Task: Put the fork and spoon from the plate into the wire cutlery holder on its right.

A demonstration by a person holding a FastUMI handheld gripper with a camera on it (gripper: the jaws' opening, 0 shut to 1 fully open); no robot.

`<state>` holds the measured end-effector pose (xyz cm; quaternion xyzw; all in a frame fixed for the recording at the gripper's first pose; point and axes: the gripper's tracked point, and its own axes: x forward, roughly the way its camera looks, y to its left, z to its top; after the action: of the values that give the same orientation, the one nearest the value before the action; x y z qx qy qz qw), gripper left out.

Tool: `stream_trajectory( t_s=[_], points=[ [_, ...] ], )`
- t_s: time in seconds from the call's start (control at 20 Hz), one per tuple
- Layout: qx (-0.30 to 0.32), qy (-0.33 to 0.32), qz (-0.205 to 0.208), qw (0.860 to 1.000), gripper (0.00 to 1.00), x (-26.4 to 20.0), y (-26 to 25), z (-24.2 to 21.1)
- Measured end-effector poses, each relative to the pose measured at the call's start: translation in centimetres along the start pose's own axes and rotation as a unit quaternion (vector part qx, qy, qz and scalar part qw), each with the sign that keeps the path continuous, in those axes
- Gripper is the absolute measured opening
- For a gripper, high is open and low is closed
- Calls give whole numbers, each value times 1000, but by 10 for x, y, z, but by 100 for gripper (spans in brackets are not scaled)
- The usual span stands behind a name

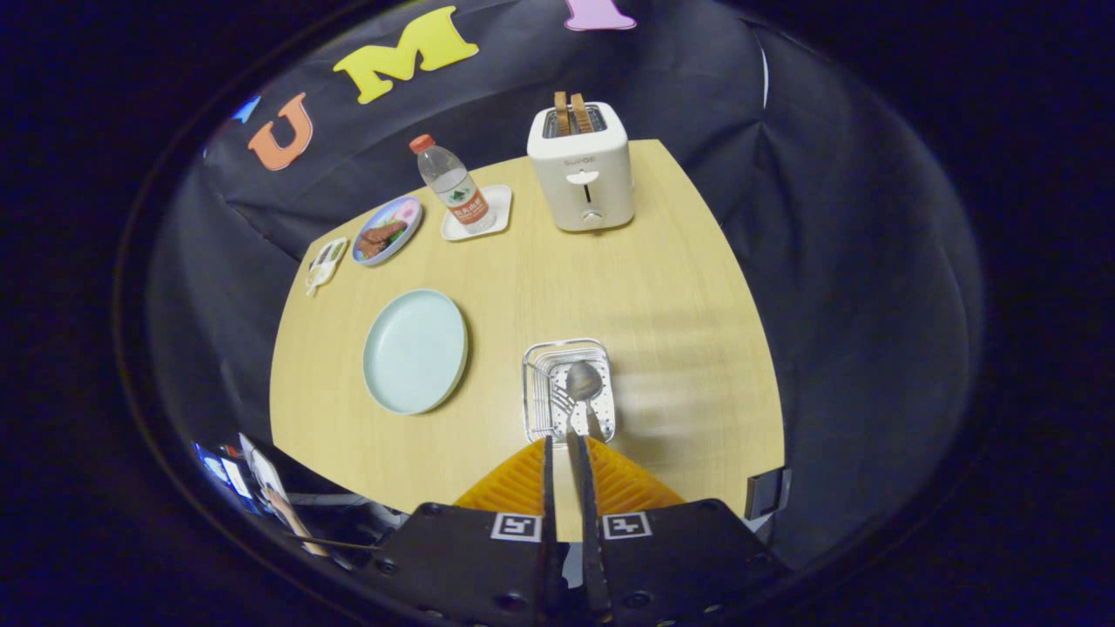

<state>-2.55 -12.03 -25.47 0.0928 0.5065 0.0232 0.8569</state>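
The pale blue plate (415, 350) lies bare on the wooden table (679, 313), left of the wire cutlery holder (568, 389). Inside the holder stands the fork (561, 402), tines up. The spoon (584, 381) hangs over the holder with its bowl up and its handle running back between my orange fingers (516, 484). My gripper (566, 446) is shut on the spoon's handle, just above the holder's near side.
A white toaster (582, 170) with toast stands at the table's far side. To its left a water bottle (453, 185) rests on a small white tray, then a plate of food (387, 231) and a small white dish (325, 264).
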Motion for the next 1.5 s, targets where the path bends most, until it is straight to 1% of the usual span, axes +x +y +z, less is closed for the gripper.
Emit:
stream_trajectory(
  t_s=[0.05, 0.15, 0.25, 0.3, 0.35, 0.4, 0.45, 0.5, 0.6, 0.65, 0.7, 0.8, 0.85, 0.9, 0.95, 1.0, 1.1, 1.2, 1.35, 1.5],
  points=[
    [-1, -9, 5, 1000, 22, -3, 4, 3],
    [-12, -39, 9, 999, 23, -11, 14, 13],
    [-28, -89, 11, 996, 33, -28, 26, 29],
    [-35, -125, 12, 992, 33, -40, 32, 42],
    [-44, -163, 16, 985, 40, -54, 42, 55],
    [-55, -205, 16, 977, 44, -70, 51, 66],
    [-63, -248, 18, 967, 45, -90, 59, 78],
    [-70, -283, 24, 956, 48, -108, 67, 86],
    [-75, -353, 29, 932, 59, -146, 81, 102],
    [-77, -388, 20, 918, 66, -165, 82, 108],
    [-78, -417, 13, 906, 70, -183, 82, 114],
    [-79, -462, 6, 883, 76, -215, 85, 120],
    [-85, -481, 11, 873, 79, -229, 91, 119],
    [-91, -492, 14, 866, 83, -238, 95, 117],
    [-100, -500, 17, 860, 91, -245, 97, 116],
    [-106, -507, 16, 856, 93, -251, 98, 115],
    [-121, -523, 24, 844, 94, -262, 101, 113],
    [-119, -535, 39, 835, 94, -268, 102, 107],
    [-125, -529, 42, 838, 94, -259, 92, 98],
    [-135, -523, 32, 841, 94, -252, 79, 97]
  ],
)
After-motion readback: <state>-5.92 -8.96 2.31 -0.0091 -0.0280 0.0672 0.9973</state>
